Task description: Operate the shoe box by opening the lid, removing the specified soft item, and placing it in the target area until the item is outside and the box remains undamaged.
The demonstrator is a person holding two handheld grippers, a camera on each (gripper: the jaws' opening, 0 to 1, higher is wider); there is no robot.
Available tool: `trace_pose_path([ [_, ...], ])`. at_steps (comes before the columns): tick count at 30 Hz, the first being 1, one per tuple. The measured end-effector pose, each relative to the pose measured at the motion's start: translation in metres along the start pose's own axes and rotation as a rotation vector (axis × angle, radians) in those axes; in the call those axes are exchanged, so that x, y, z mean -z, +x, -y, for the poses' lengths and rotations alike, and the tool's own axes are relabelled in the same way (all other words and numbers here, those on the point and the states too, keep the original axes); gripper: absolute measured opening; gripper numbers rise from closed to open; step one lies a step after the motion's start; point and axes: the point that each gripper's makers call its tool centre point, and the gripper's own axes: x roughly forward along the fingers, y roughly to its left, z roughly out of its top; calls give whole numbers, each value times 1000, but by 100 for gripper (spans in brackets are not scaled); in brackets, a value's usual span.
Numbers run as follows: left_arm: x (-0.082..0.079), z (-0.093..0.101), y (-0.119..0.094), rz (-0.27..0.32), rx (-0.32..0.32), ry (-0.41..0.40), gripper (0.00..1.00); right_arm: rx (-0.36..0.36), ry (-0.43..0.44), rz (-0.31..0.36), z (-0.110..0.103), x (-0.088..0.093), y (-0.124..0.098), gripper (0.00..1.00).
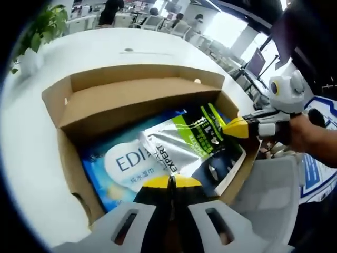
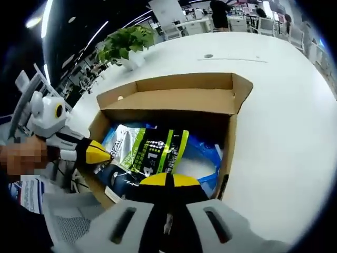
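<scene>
Lid open; both my grippers [image 1: 171, 182] [image 2: 167, 180] have jaws pressed together, holding nothing, silver pouch [image 1: 179, 142] just ahead of the tips; I judge a closed stab could snag the shoe box [image 1: 131, 103] wall and tear it

A broad white table [image 1: 158, 45] is stretching away toward an open-plan office, its top catching glare from bright daylight. A potted green plant [image 2: 125, 43] is standing near the table's far edge. Beyond it, rows of desks and office chairs [image 1: 152, 21] are filling the room, and a person in dark clothes [image 2: 219, 13] is standing among them. Ceiling strip lights [image 2: 48, 13] are glowing overhead.
</scene>
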Motion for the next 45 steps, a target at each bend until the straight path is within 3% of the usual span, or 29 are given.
trace_pose_path([
  [5, -1, 1, -6, 10, -2, 0, 0, 19, -19, 9, -2, -3, -3, 0],
  [10, -14, 7, -21, 48, 7, -16, 0, 14, -4, 39, -8, -14, -16, 0],
  [14, -23, 18, -32, 48, 12, 17, 0, 9, -3, 46, -14, -21, -32, 0],
  [20, -51, 43, -51, 91, 21, 59, 0, 7, -4, 101, -10, -41, -61, 0],
  [27, -78, 80, -55, 114, 38, 140, 0, 29, 8, 148, 10, -51, -93, 0],
  [36, -107, 137, -25, 100, 117, 249, 0, 104, 44, 182, 59, -46, -137, 0],
  [45, -112, 190, 22, 45, 184, 330, 0, 184, 93, 182, 115, -24, -175, 0],
])
